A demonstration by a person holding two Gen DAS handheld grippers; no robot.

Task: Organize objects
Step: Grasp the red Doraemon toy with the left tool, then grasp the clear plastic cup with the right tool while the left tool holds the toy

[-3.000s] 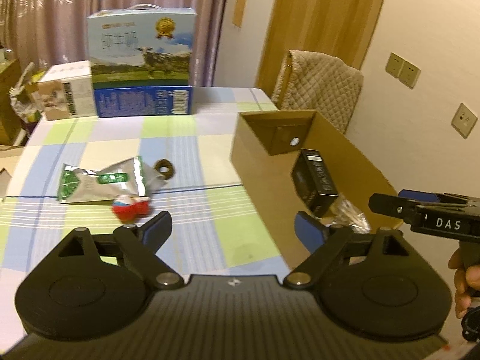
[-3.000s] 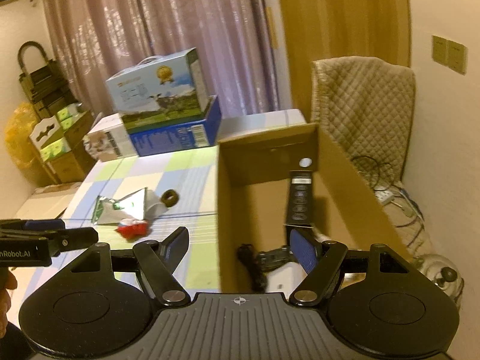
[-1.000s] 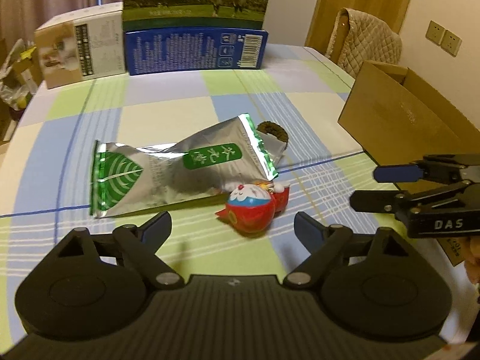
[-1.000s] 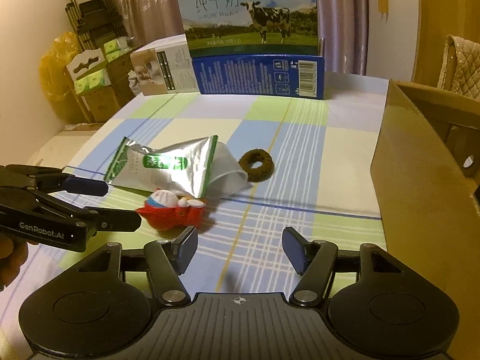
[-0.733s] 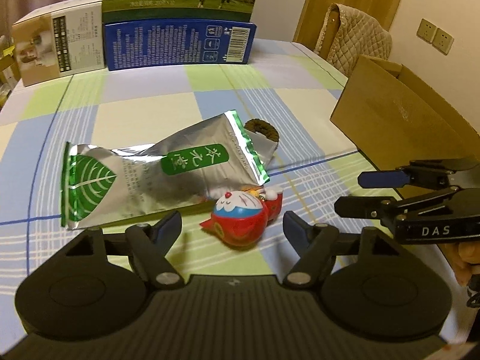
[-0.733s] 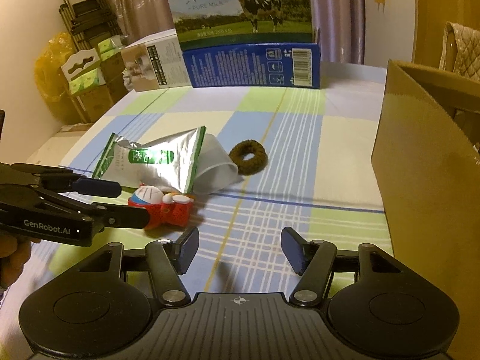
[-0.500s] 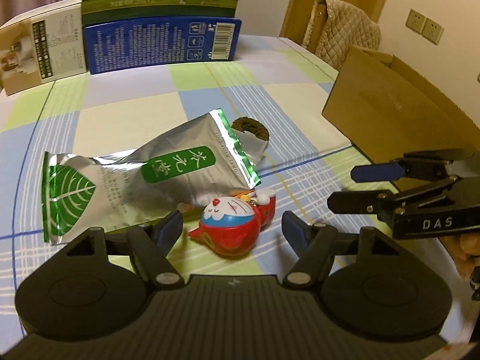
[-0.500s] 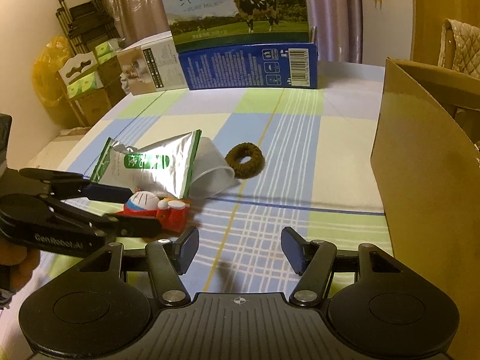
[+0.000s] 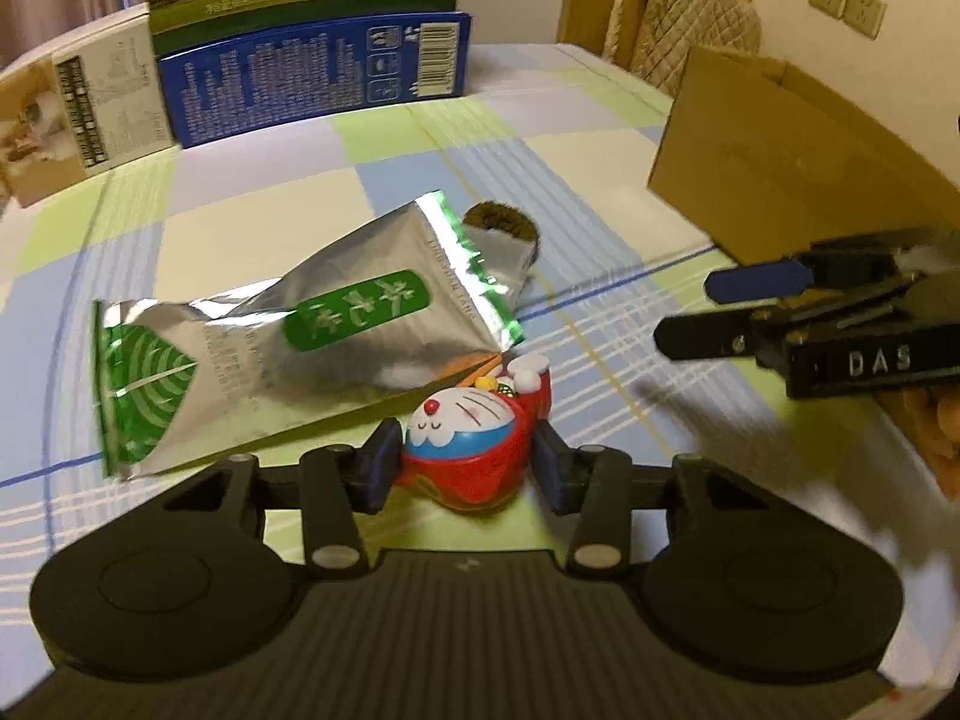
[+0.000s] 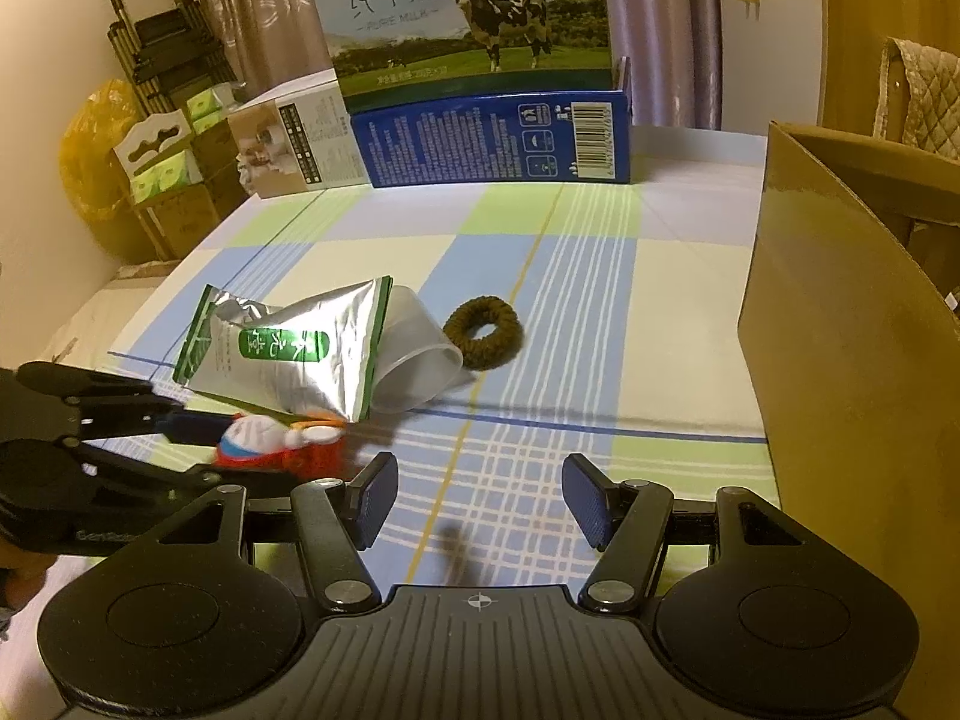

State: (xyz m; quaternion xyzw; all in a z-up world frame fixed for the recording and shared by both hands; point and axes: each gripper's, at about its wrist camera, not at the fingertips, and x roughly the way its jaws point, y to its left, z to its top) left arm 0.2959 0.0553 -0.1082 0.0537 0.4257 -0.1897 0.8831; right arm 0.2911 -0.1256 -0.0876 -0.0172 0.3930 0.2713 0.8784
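A small red and blue cat toy figure (image 9: 474, 438) lies on the checked tablecloth (image 9: 252, 192) beside a silver and green foil pouch (image 9: 300, 336). My left gripper (image 9: 465, 462) is closing on the toy, and both blue pads touch its sides. In the right wrist view the toy figure (image 10: 270, 441) sits between the left gripper's (image 10: 240, 447) fingers. My right gripper (image 10: 480, 504) stands open over bare cloth with nothing between its fingers; in the left wrist view this right gripper (image 9: 684, 313) hangs to the right of the toy. A brown hair tie (image 10: 483, 333) lies behind the pouch.
An open cardboard box (image 10: 840, 330) stands at the table's right side. A clear plastic cup (image 10: 414, 360) lies partly under the pouch. A milk carton case (image 10: 468, 30), a blue box (image 10: 492, 144) and a small white box (image 10: 294, 144) line the far edge. Behind the cardboard box stands a quilt-covered chair (image 9: 678, 42).
My left gripper came down and forward around the toy figure, and its jaws narrowed from wide open until the pads reached the toy's sides. The right gripper stayed put.
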